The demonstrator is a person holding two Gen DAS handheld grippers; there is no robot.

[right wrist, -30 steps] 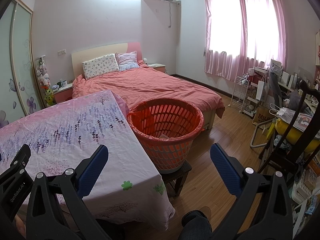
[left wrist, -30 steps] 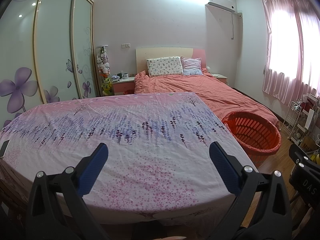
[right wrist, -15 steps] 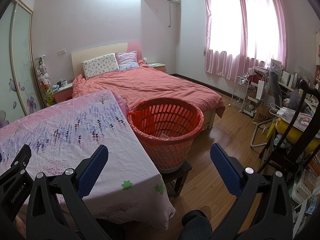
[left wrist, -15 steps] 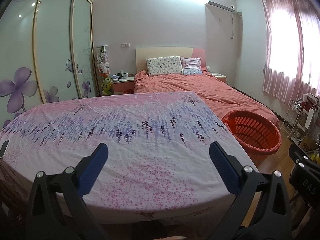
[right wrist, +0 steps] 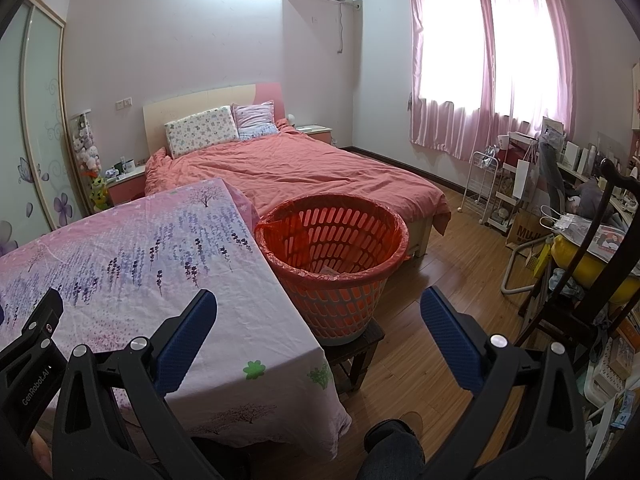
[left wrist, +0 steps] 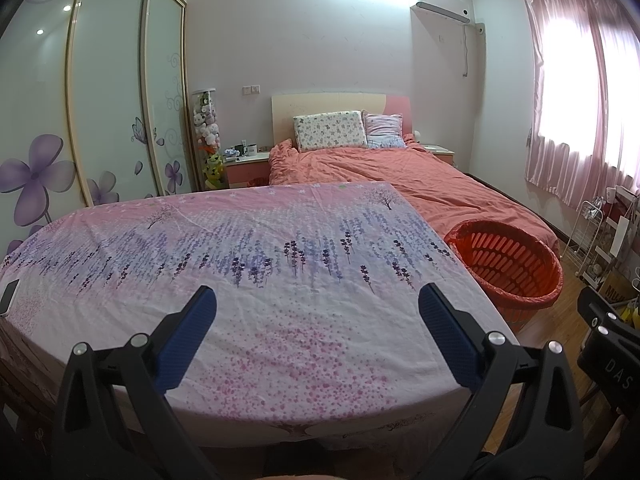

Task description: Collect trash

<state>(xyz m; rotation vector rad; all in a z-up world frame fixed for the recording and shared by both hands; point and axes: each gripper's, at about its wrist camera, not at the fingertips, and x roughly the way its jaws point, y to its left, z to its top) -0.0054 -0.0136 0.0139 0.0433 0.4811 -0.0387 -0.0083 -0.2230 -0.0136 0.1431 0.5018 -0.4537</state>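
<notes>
currently i hold the left claw point(left wrist: 316, 320) and right claw point(right wrist: 318, 322) released, empty, above the cloth-covered surface point(left wrist: 280, 264), with the red basket point(right wrist: 332, 248) beside it.

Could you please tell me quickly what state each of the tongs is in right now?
Left tongs: open, holding nothing, above the floral cloth-covered table.
Right tongs: open, holding nothing.

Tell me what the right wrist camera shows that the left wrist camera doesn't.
Only the right wrist view shows the dark stool under the orange basket, something pale lying in the basket's bottom, and the open right gripper. Only the left wrist view shows the phone at the table's left edge and the open left gripper. Both show the floral tablecloth, the basket and the bed.
</notes>
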